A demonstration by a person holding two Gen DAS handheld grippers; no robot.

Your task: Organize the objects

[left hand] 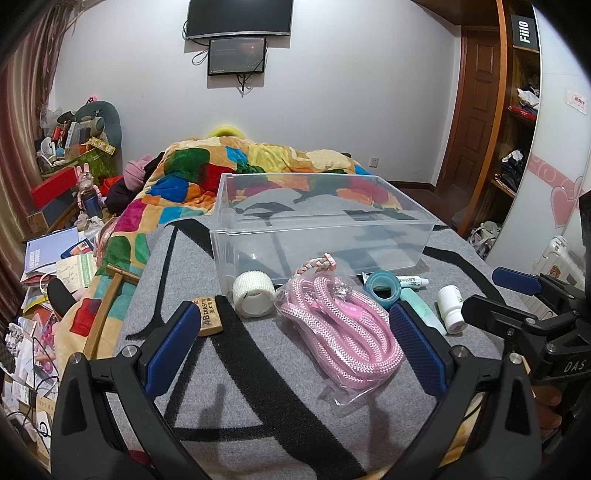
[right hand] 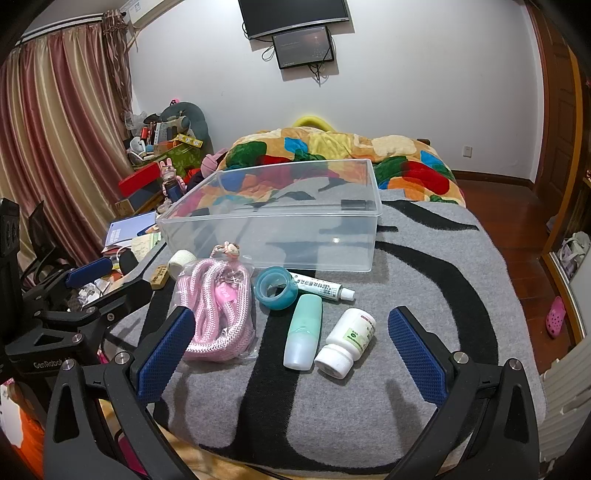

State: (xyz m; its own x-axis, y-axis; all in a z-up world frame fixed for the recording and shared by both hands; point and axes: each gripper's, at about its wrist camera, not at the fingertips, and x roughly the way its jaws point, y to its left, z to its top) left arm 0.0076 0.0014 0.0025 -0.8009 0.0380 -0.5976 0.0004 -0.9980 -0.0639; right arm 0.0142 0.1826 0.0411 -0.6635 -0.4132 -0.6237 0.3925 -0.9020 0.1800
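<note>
Fingers on both tools are spread wide and hold nothing: the left gripper (left hand: 291, 343) hangs over the bagged coil of pink and white braided rope (left hand: 338, 328), and the right gripper (right hand: 291, 349) frames the pale green and white squeeze bottle (right hand: 303, 332) and the white plastic pill bottle (right hand: 345, 341).

All the loose things lie on a grey blanket with black stripes (right hand: 424, 280) spread over the bed, in a row just in front of the clear plastic storage box (right hand: 280, 221), which looks empty. Also in that row are a white gauze roll (left hand: 254, 293), a wooden eraser block marked 4B (left hand: 209, 316), a teal tape ring (right hand: 275, 291) and a white ointment tube (right hand: 325, 288).

The rope lies straight ahead of the left fingers, between them, its long axis running away and slightly leftward toward the box, so the left hand seems best placed for it. The two bottles lie lengthwise between the right fingers, tilted a little right of straight ahead, nearer that hand. The box sits beyond both, so any lift would likely carry forward.

Around the bed: a patchwork quilt (left hand: 192, 177), a wall-mounted monitor (right hand: 295, 14), striped curtains (right hand: 59, 122), floor clutter to the left.
</note>
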